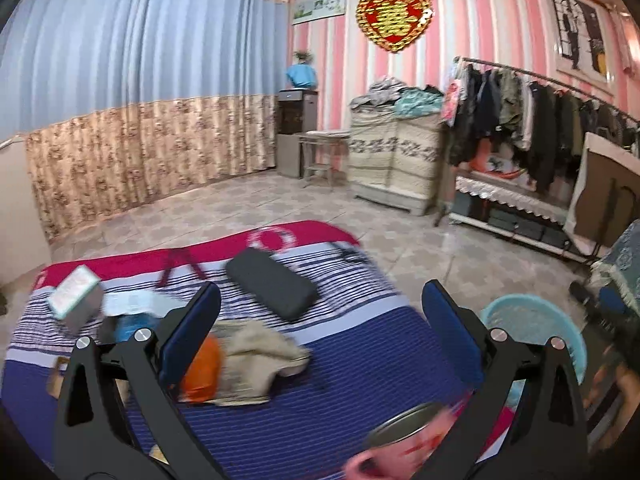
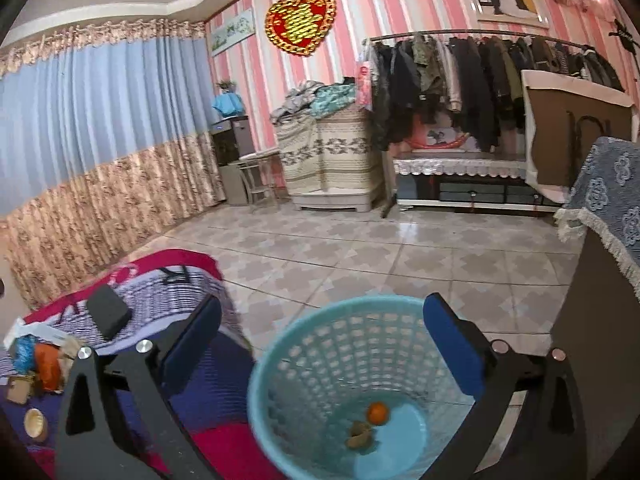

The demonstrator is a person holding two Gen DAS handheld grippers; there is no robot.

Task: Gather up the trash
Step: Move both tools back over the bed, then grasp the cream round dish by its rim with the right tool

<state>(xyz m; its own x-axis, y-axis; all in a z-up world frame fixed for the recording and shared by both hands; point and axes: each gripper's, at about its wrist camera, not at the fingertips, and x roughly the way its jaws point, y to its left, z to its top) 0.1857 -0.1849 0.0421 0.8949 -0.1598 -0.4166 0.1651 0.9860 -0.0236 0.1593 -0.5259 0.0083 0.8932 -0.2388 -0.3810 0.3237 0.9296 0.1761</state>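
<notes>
the left claw [image 1: 320,320] is seen spread wide with nothing between its blue pads, held above a bed covered by a striped blue, white and red blanket [image 1: 340,392]. below it on the blanket a crumpled beige paper wad [image 1: 256,360] is found touching an orange wrapper [image 1: 202,372], and a small white box [image 1: 74,298] is seen tilted near the left edge. a dark grey pouch [image 1: 272,288] is laid further up the bed, apart from the trash. a pink cup [image 1: 404,440] with a metal rim is blurred at the lower edge.

the right claw [image 2: 322,338] is likewise seen spread wide and empty, held over a light blue perforated basket [image 2: 276,356] that is set on the tiled floor [image 2: 360,256] just beside the bed. inside the basket an orange fruit [image 2: 377,413] and a brownish scrap [image 2: 361,436] are seen lying on the bottom, close together. the same pile of trash is seen at the left of the right wrist view, well apart from the basket.
</notes>
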